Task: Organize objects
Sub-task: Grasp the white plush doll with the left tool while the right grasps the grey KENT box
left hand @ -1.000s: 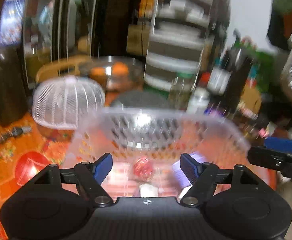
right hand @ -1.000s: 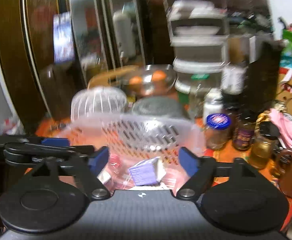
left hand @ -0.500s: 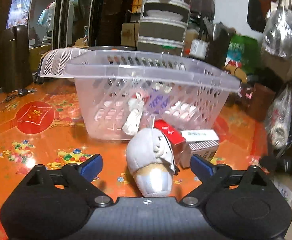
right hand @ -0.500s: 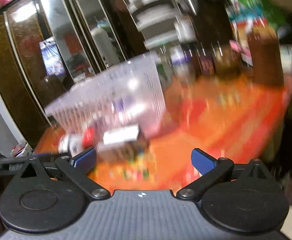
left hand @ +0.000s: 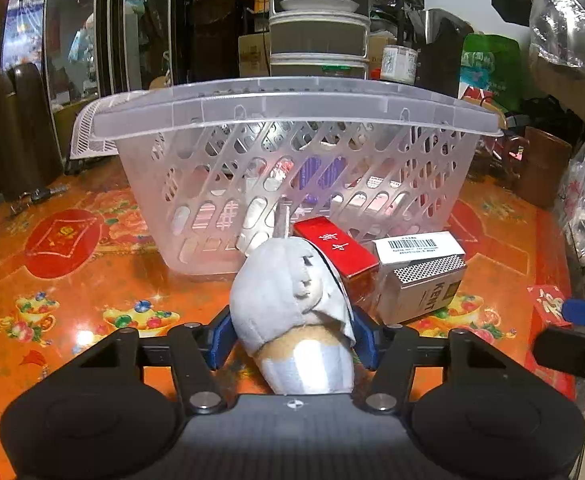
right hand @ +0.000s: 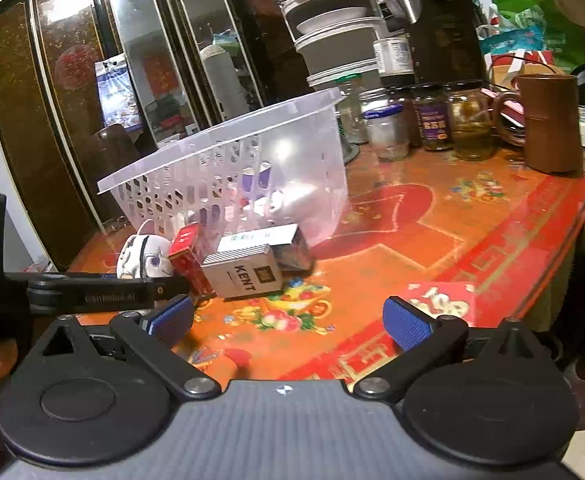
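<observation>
My left gripper [left hand: 292, 338] clenches a small grey plush doll [left hand: 298, 312] lying on the orange table [left hand: 72, 280]. My right gripper [right hand: 288, 320] hangs released, empty. Ahead of the left jaws sits a clear basket [left hand: 292, 160], seemingly part-filled. I should lift straight up, clearing the red box [left hand: 334, 248] and Kent box [left hand: 422, 272] beside the doll.
</observation>
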A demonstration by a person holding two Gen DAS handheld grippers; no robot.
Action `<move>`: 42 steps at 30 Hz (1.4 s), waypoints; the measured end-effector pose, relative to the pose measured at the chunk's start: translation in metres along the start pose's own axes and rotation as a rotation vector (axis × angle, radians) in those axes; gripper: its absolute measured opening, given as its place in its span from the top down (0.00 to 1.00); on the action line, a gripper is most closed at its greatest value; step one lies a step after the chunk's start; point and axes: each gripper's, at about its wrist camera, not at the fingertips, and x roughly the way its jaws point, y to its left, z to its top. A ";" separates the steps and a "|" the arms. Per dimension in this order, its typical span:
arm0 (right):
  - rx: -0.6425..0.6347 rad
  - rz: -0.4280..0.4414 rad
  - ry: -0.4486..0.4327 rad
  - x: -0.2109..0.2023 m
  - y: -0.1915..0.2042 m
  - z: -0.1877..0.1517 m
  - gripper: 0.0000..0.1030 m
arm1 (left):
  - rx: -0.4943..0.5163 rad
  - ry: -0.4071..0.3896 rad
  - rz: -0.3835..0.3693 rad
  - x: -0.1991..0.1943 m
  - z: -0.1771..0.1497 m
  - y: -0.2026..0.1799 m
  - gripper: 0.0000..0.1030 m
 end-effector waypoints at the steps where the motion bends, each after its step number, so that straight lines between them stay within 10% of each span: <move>1: -0.008 0.005 0.001 0.002 0.003 0.002 0.00 | -0.017 -0.013 -0.007 -0.005 -0.001 0.003 0.41; 12: -0.131 -0.017 0.085 0.050 0.042 0.017 0.00 | -0.164 -0.099 0.030 -0.040 -0.018 0.044 0.41; 18: -0.182 -0.059 0.138 0.069 0.056 0.024 0.17 | -0.207 -0.094 0.024 -0.038 -0.019 0.058 0.40; 42: -0.166 -0.093 0.161 0.081 0.060 0.025 0.41 | -0.181 -0.073 -0.010 -0.036 -0.023 0.051 0.39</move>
